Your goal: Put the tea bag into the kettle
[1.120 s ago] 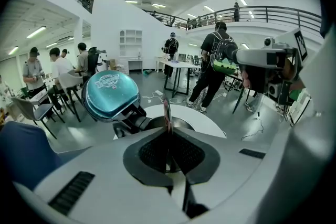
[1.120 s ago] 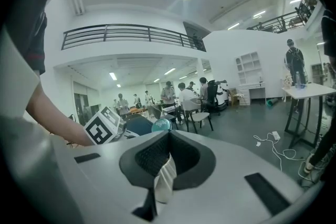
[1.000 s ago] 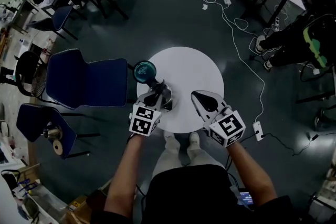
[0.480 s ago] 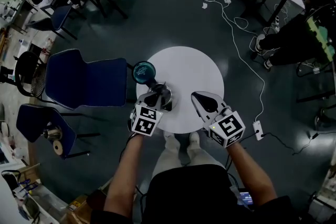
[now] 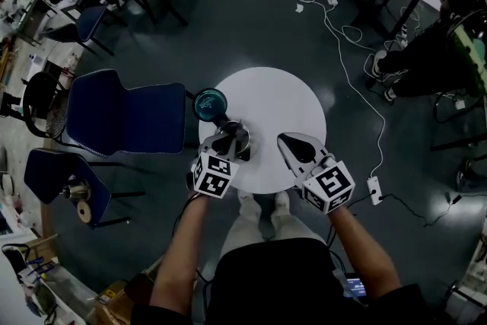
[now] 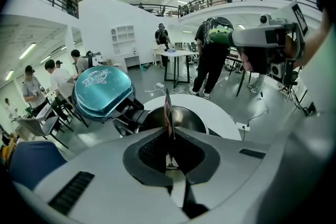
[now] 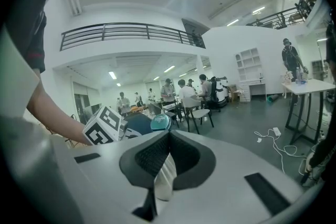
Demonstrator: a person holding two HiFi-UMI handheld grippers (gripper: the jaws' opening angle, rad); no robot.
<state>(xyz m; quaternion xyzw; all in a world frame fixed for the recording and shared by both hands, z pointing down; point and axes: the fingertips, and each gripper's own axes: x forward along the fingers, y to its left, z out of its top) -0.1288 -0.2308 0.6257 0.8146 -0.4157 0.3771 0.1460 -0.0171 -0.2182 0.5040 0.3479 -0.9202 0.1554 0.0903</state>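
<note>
Over kettle (image 6: 195, 119), thin upright tea bag (image 6: 168, 112)

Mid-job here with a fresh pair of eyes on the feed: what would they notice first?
The left gripper pinches a tea bag upright over the open kettle, whose teal lid stands tipped back at the left. The kettle sits on a round white table, and the right gripper hangs shut and empty over the table's near right side.

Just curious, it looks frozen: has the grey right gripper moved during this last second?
No. The right gripper stays put over the near edge of the round white table.
</note>
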